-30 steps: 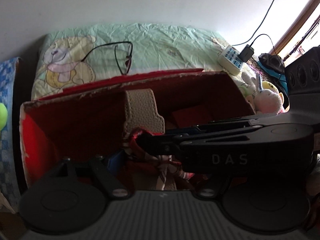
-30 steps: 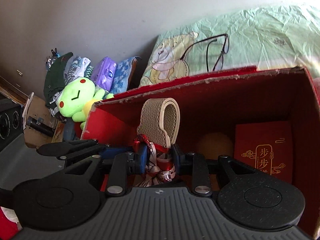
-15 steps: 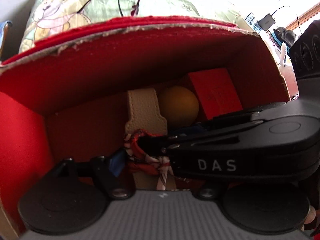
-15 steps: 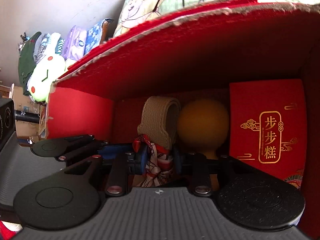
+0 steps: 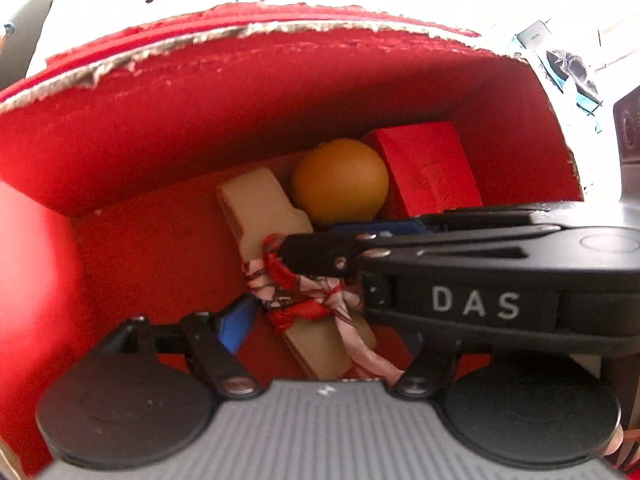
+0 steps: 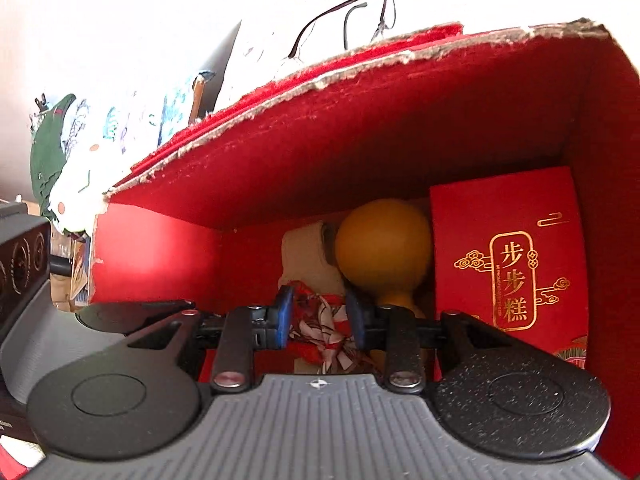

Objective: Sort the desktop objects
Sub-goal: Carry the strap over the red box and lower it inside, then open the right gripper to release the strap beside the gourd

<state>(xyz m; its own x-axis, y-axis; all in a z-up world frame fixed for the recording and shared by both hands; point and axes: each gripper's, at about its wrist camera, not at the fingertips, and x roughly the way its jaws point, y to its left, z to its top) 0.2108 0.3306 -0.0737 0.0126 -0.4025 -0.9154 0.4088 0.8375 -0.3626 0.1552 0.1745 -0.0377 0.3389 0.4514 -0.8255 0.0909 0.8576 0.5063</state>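
Inside the torn-edged red cardboard box (image 6: 360, 152), our right hand-held gripper (image 6: 320, 316) has its blue pads (image 6: 285, 314) pressed on the red-and-white patterned scarf (image 6: 320, 328) knotted round the beige leather strap (image 5: 264, 212), which lies on the box floor touching the orange ball (image 5: 340, 186). Our left hand-held gripper (image 5: 312, 320) brackets the same knot; we cannot tell whether it grips.

You have a beige leather strap (image 5: 264, 208) lying on the floor of the red box (image 5: 200, 120), knotted round its middle with a red-and-white patterned scarf (image 5: 296, 296). Just beside its far end sits an orange ball (image 5: 340, 186), touching a red gift carton (image 6: 508, 256) with gold characters that stands upright in the right-hand corner.
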